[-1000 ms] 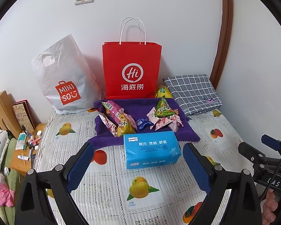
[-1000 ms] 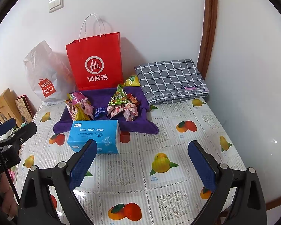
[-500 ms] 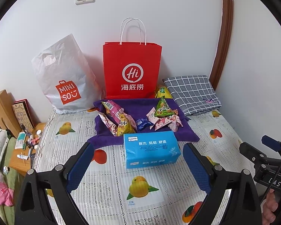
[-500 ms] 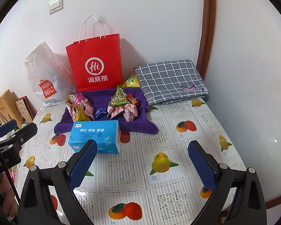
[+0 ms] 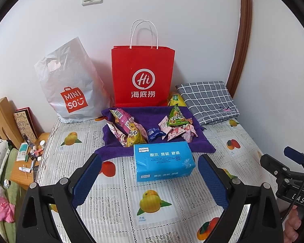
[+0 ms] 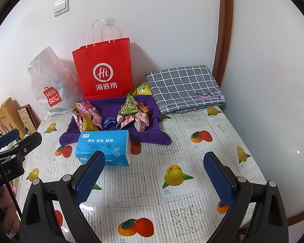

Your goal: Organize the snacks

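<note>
White walls met at a corner behind a table [image 5: 115, 202] covered in a fruit-print cloth. Over it the left gripper [image 5: 150, 179] hung with its blue pads spread wide, holding nothing and touching nothing. Just ahead of it, between the lines of its two fingers, lay a blue tissue pack [image 5: 163, 161]. Beyond that pack sat a purple towel [image 5: 143, 112] carrying the snacks [image 5: 152, 128], a loose heap of pink, green, yellow and blue packets. Behind the towel stood a red paper bag [image 5: 142, 77], with a white plastic bag [image 5: 71, 85] to its left and a folded grey checked cloth [image 5: 208, 99] to its right. The right gripper [image 6: 154, 180] was likewise spread wide and empty above bare tablecloth, the tissue pack ahead of its left finger.
</note>
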`<state>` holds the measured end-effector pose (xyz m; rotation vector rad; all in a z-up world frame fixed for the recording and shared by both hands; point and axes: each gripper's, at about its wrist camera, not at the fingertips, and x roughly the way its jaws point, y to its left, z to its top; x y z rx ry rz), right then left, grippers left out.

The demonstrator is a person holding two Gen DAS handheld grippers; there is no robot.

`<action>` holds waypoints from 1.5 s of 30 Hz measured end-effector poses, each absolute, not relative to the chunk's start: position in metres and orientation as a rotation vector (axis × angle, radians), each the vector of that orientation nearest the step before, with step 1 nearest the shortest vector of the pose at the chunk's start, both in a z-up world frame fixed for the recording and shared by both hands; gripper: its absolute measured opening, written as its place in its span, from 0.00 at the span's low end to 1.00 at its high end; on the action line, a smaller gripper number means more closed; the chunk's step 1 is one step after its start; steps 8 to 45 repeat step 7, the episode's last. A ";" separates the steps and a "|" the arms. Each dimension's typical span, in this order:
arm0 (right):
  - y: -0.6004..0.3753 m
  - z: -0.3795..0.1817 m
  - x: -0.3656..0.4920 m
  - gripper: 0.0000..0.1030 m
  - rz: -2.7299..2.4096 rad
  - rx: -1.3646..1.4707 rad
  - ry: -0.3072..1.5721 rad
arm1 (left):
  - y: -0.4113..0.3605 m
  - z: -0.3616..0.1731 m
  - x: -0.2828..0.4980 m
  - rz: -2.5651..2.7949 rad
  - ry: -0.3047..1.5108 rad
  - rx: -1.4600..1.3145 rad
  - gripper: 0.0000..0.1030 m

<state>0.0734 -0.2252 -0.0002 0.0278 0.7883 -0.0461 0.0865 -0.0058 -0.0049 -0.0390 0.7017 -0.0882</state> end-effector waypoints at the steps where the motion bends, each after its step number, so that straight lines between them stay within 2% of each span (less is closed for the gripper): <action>1: -0.225 0.000 0.073 0.94 -0.046 0.027 0.788 | -0.006 -0.005 0.086 -0.088 0.701 -0.039 0.93; 45: -0.225 0.002 0.071 0.94 -0.043 0.027 0.782 | -0.006 -0.005 0.085 -0.084 0.696 -0.040 0.93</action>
